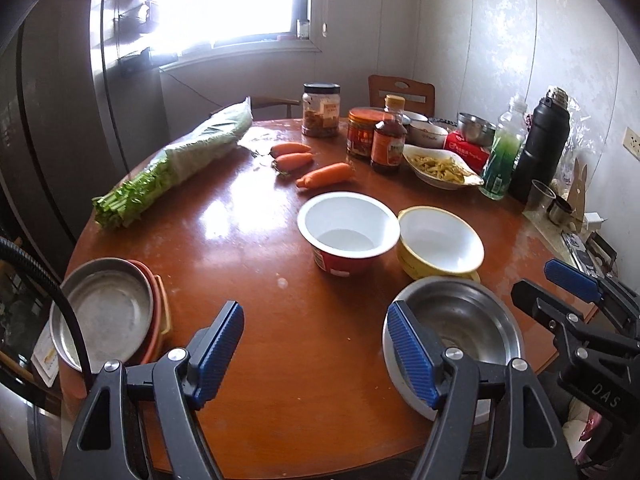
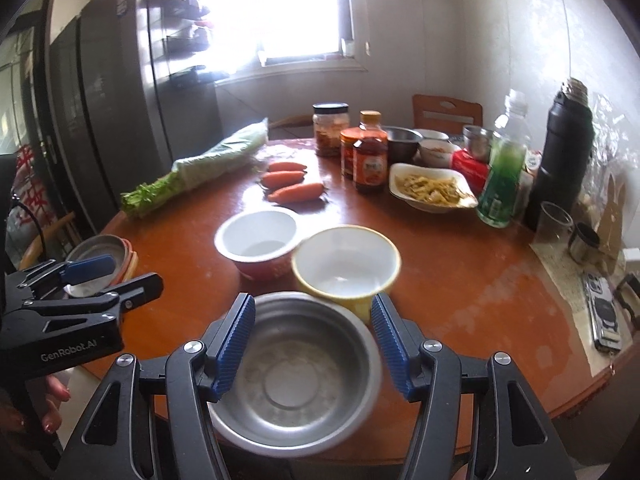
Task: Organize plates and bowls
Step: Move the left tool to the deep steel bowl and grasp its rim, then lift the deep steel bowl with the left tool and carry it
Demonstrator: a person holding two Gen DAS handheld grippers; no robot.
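1. At the far left edge of the table, a steel plate sits nested on top of orange plates, so a stack is already formed there.
2. The left gripper hovers over bare table with its jaws wide apart and nothing between them; its right pad sits just in front of the steel bowl's near-left rim, and whether it touches I cannot tell.
3. Near the middle stands a red bowl with a white inside, empty, and just beside it to the right a yellow bowl, also empty; their rims look close to touching.
4. In front of the yellow bowl lies the steel bowl, upright and empty, near the table's front edge.
5. The right gripper brackets this steel bowl, jaws apart, one pad at each side of the rim and not yet closed on it.
6. Judging from this, the step in hand is picking up the steel bowl, probably to nest it with the other bowls or carry it toward the stack.
7. The next move calls for pinching a single rim wall instead of spanning the whole bowl, then lifting level; the smooth steel could slip, and the yellow bowl stands close enough to be knocked.
8. Farther back, carrots, jars and a dish of food stay out of the working area.
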